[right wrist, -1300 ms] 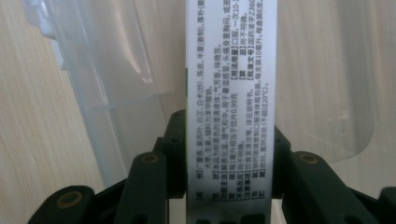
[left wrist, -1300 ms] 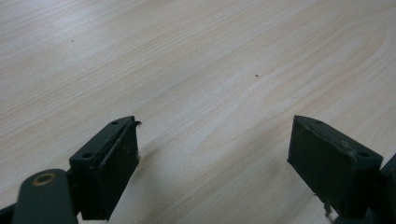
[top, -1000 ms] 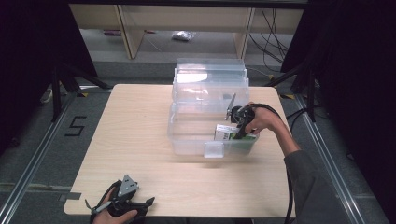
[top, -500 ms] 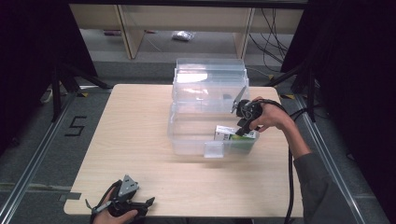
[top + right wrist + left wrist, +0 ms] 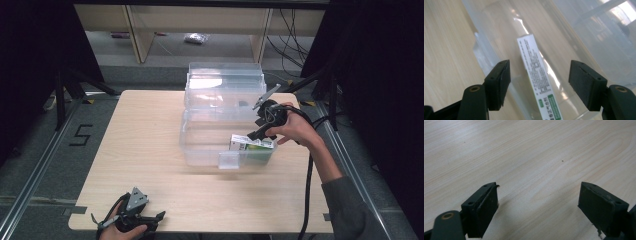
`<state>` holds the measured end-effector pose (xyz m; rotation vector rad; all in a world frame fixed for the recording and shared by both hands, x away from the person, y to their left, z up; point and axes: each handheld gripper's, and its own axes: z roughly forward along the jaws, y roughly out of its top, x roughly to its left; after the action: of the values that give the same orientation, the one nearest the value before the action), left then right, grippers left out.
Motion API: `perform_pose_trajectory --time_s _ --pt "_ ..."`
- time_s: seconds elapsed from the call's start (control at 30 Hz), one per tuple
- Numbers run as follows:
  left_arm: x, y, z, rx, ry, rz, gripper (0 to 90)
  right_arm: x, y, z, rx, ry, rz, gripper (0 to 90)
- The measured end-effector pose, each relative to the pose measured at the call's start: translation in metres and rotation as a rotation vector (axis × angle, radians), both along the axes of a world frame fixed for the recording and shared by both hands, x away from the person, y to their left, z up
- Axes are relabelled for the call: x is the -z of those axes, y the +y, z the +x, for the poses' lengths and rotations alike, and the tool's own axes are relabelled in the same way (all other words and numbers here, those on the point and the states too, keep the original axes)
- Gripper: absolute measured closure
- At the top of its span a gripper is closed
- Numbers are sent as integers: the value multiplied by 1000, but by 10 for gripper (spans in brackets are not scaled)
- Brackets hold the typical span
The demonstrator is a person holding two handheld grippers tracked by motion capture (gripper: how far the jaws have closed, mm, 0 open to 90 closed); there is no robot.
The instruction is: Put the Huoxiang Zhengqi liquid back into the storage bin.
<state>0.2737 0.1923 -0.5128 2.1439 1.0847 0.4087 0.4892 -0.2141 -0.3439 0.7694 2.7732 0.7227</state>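
Landmark: clear plastic bin (image 5: 220, 135), lid standing open at its far side, on the far right part of the table (image 5: 145, 150).
Box: white-and-green carton (image 5: 252, 145) lying flat inside the bin, against its near right corner; printed face up in the right gripper view (image 5: 537, 82).
Right gripper (image 5: 260, 127): held above the bin's right rim, directly over the box; jaws apart, having just been opening, with nothing pressed between them; the box lies below the gap, untouched.
Left gripper (image 5: 150, 220): resting well in front of the bin at the table's near edge; jaws wide apart over bare wood (image 5: 536, 157), holding nothing.
Step in hand: judged to be the release of the box into the bin, with the lid not yet closed.
Risk 1: the trailing cable (image 5: 306, 190) could catch the bin's right wall as the hand withdraws and drag the light bin.
Risk 2: a jaw could clip the rim or the upright lid, tipping the lid forward.
Surface: pale wood-grain tabletop, smooth and matt.
Room: dark curtains either side of the bin; behind it a low shelf (image 5: 200, 20), grey floor.
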Motion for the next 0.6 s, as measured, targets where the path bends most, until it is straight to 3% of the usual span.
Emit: perform_pose_trajectory --time_s 0.03,0.07,0.17,0.2,0.3,0.33,0.37,0.4,0.47,0.5,0.53,0.6 --pt "0 0 0 0 0 0 156 0 0 0 0 0 0 339" --pt "1 0 0 -3 -6 2 156 0 0 -7 51 -3 30 317" --pt "0 0 0 -3 -4 2 156 2 1 -17 71 -10 57 294" --pt "0 0 0 8 2 2 156 3 2 -21 98 14 64 285" --pt "0 0 0 12 2 6 156 6 1 -26 92 -36 106 271" --pt "0 0 0 9 1 6 156 6 1 -30 128 -20 121 271" --pt "0 0 0 9 1 6 156 6 1 -30 128 -20 121 271" --pt "0 -1 0 0 -6 -10 156 7 2 -35 161 -14 161 263" --pt "0 -1 -1 -1 -5 -11 156 8 2 -41 178 -10 181 251" --pt "0 0 0 -1 -4 -11 156 11 0 -40 119 -64 176 246" --pt "0 0 0 -2 -5 -11 156 11 2 -45 155 -32 188 241" --pt "1 -1 0 2 -13 -18 156 14 2 -49 154 -54 198 237"
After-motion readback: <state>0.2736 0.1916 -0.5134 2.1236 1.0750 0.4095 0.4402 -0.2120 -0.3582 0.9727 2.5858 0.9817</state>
